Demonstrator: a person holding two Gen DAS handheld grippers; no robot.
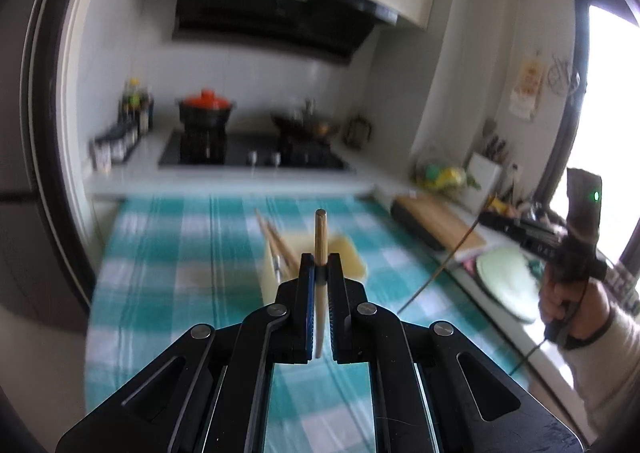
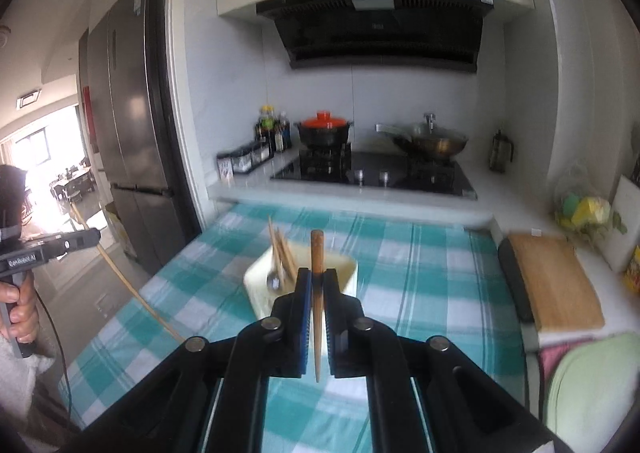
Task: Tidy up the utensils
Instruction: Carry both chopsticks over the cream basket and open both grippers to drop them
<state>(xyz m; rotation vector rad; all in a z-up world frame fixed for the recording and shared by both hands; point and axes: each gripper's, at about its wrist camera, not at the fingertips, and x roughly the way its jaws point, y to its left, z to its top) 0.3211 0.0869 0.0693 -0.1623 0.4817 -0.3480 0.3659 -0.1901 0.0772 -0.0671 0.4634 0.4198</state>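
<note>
My left gripper (image 1: 321, 265) is shut on a light wooden chopstick (image 1: 320, 237) that stands upright between its jaws, above the table. My right gripper (image 2: 317, 279) is shut on a darker wooden chopstick (image 2: 317, 253), also upright. Beyond both grippers a pale cream utensil holder (image 2: 344, 273) stands on the teal checked tablecloth (image 2: 420, 285); it holds several chopsticks (image 2: 280, 249) and a metal spoon (image 2: 274, 279). The holder also shows in the left wrist view (image 1: 352, 257). The right gripper and its chopstick appear at the right of the left wrist view (image 1: 576, 245); the left gripper appears at the left of the right wrist view (image 2: 48, 247).
A stove (image 2: 372, 173) with a red-lidded pot (image 2: 324, 129) and a wok (image 2: 432, 143) is behind the table. A wooden cutting board (image 2: 556, 281) and a green plate (image 1: 506, 281) lie on the right counter. Condiment bottles (image 2: 272, 133) stand at the left, and a fridge (image 2: 124, 133) beyond them.
</note>
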